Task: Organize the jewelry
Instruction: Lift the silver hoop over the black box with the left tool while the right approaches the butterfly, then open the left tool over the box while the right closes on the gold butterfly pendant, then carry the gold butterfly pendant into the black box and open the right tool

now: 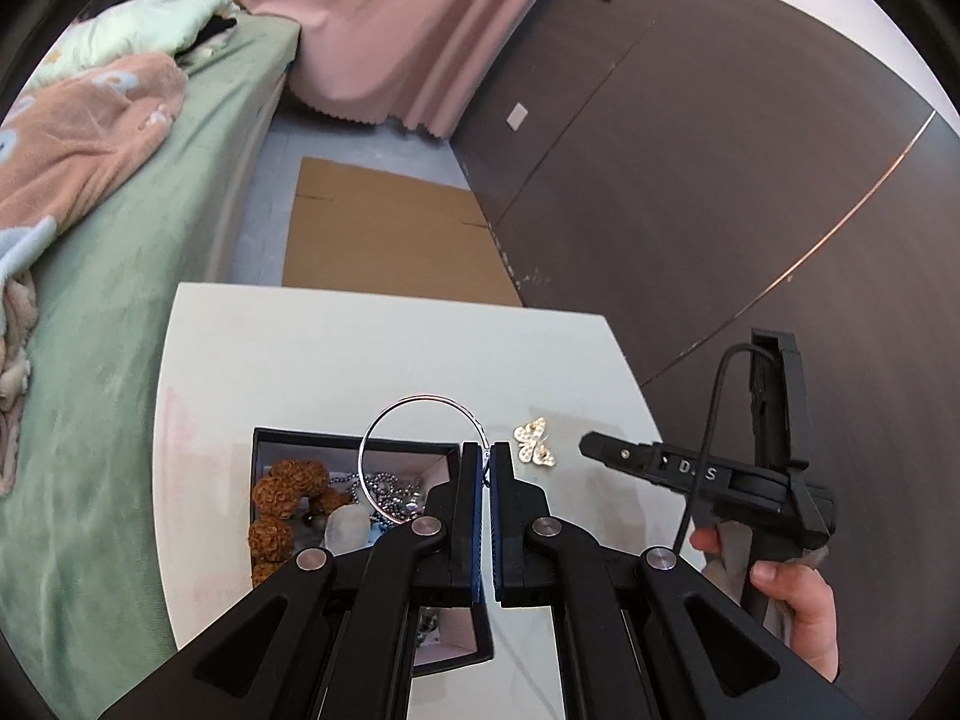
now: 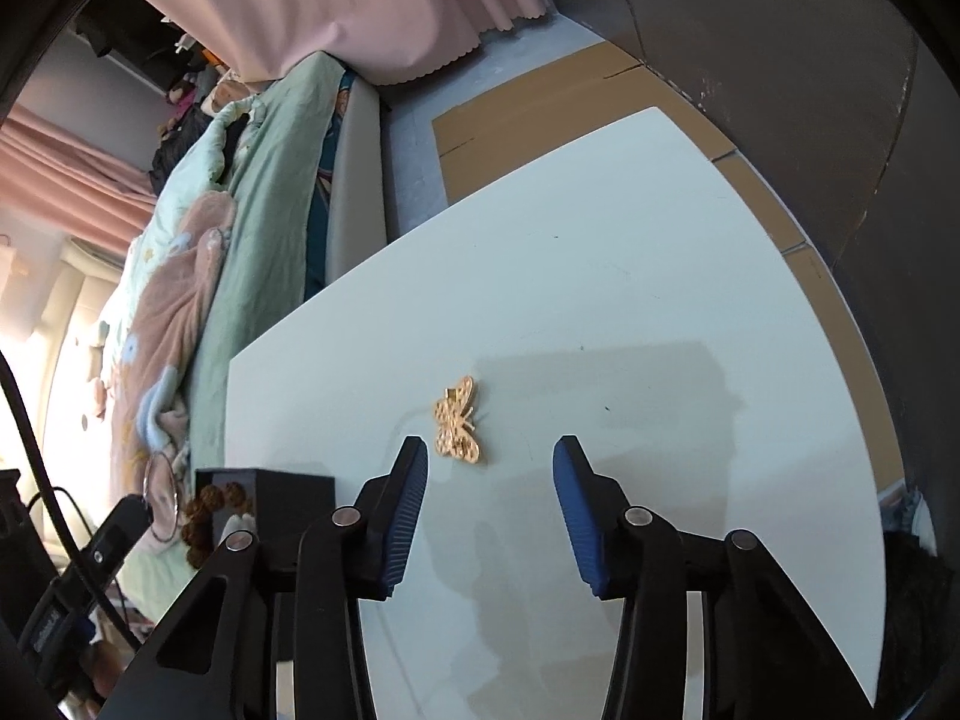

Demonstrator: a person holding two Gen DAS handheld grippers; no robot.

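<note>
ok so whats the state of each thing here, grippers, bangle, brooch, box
left gripper: shut on the silver bangle
silver bangle: held upright by its rim, above the open box
right gripper: open, holding nothing, just short of the brooch
butterfly brooch: lying flat on the white table, untouched
black jewelry box: open, with brown bead bracelet and dark bead chain inside

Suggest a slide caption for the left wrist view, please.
Left tool holds a silver bangle above the jewelry box.
</note>
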